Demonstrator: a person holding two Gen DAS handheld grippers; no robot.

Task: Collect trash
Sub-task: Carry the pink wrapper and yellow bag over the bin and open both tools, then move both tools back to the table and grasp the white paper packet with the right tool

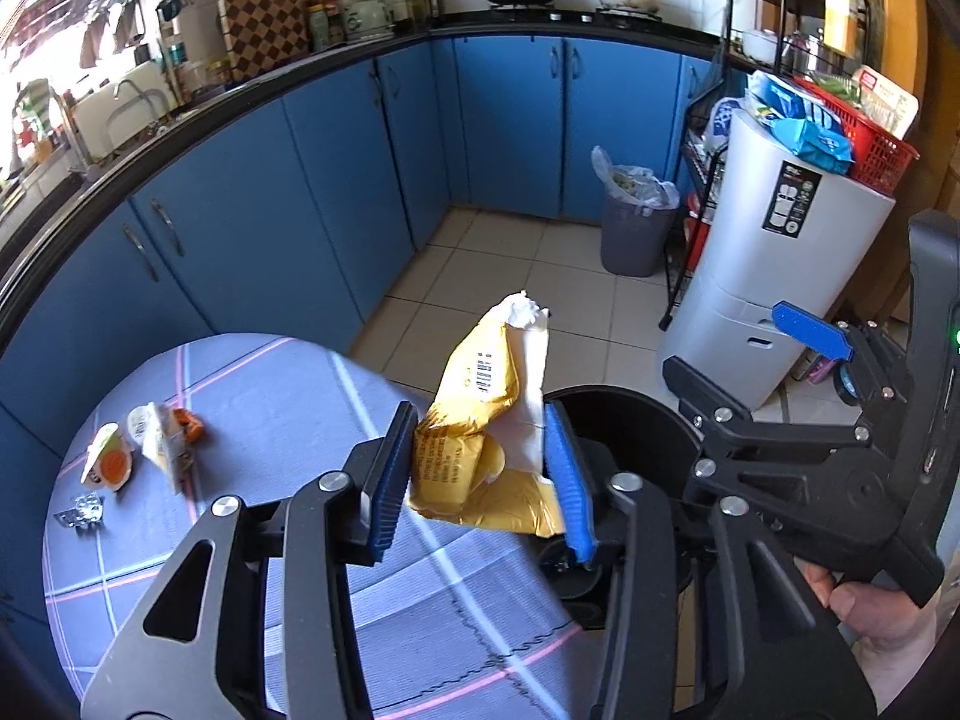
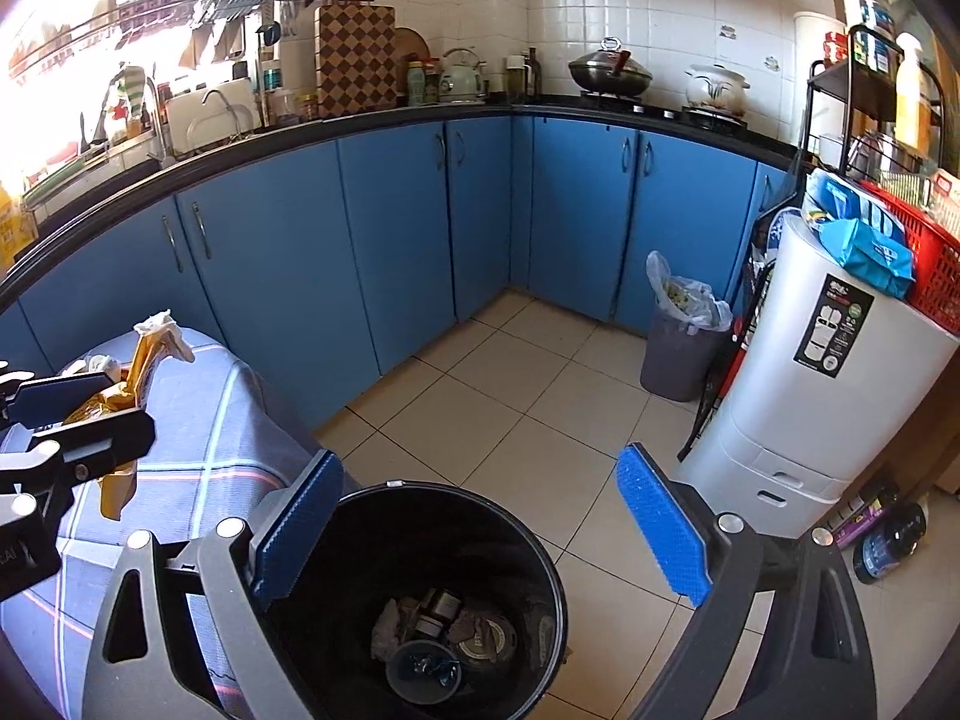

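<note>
- One crumpled yellow-and-white wrapper is pinched between the blue pads of the left gripper, which is clamped on its lower half; the wrapper's torn white top sticks up past the fingertips.
- The same wrapper shows at the far left of the right wrist view, held in the left gripper above the cloth-covered counter.
- The right gripper holds nothing, its two blue pads spread wide apart.
- One black bin stands directly below and between the right gripper's fingers, with several pieces of trash lying at its bottom; its rim sits just to the right of the left gripper and behind the wrapper.
- About three small pieces of trash remain on the counter, well to the left of the left gripper: a round lidded cup, a torn packet beside it, and a foil blister scrap nearer the camera.
- One grey lined bin stands on the tiled floor far ahead of both grippers, beside a white cabinet unit.
</note>
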